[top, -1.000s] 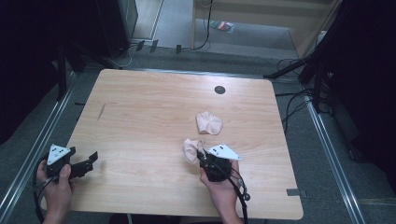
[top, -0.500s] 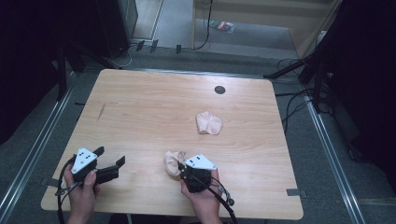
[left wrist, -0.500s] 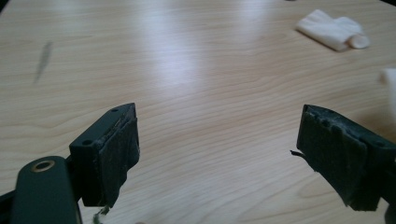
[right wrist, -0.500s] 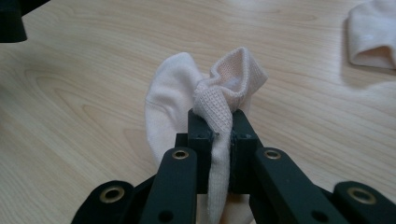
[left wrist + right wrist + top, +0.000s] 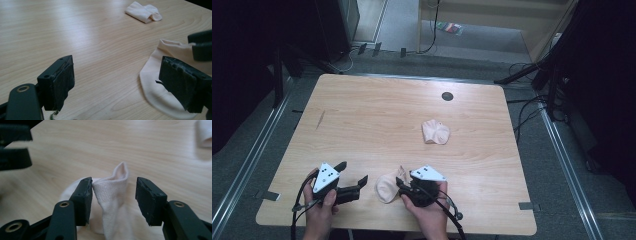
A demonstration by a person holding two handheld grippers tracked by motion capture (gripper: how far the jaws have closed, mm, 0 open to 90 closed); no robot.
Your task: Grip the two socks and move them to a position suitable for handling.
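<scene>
Near sock (image 5: 388, 187) on table (image 5: 362, 125), front edge, between left gripper (image 5: 354, 180) and right gripper (image 5: 401, 183). Second sock (image 5: 435, 132) farther back, right of centre, well apart.

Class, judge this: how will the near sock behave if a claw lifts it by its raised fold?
The near sock would probably droop, since its knit fabric already lies crumpled. It looks light and thin. It seems unlikely to roll or slip on the wooden table.

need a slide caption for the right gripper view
Right gripper jaws, just opened, straddle a bunched pale sock on the wooden table.
</scene>
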